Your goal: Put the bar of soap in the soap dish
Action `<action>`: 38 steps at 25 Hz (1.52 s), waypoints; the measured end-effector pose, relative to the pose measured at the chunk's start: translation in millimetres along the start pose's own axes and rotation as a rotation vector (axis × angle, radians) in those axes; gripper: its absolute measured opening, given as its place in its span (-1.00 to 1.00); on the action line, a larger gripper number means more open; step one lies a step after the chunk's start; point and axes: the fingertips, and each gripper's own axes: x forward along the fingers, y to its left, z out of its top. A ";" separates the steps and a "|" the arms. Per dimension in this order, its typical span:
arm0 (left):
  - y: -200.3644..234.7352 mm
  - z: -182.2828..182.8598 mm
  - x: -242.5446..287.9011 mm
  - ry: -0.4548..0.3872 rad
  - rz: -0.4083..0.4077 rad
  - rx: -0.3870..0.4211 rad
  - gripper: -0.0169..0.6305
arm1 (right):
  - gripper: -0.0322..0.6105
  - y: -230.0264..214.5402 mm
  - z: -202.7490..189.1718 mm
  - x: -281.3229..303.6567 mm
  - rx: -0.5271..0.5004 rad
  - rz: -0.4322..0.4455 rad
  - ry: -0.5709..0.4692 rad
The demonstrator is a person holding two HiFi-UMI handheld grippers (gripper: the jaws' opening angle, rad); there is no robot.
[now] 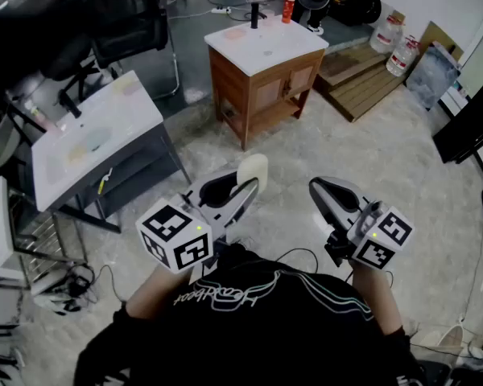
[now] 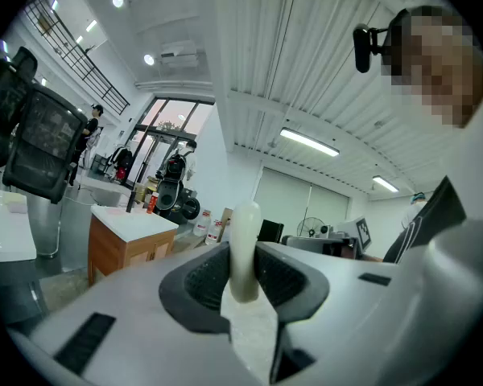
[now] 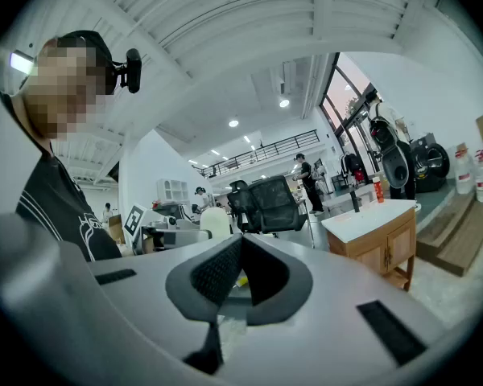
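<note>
L gripper [image 1: 243,187] pinching soap bar [image 1: 253,170] edge-on btwn its pads; bar sticks up past jaw tips; held level over floor [image 1: 306,147], well apart from wooden vanity [image 1: 274,48] ahead; grey sink unit [image 1: 121,119] off to left; R gripper [image 1: 318,190] jaws pressed together, nothing btwn them

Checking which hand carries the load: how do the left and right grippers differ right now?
The left gripper is shut on the pale bar of soap, upright between its pads; the right gripper holds nothing. The left gripper's jaws stand a soap's thickness apart; the right gripper's tips meet. Both point forward, side by side.
</note>
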 end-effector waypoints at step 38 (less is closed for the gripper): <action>82.2 7.8 108.8 0.074 0.012 0.043 -0.61 | -0.81 -124.1 5.6 57.5 -0.018 0.022 0.003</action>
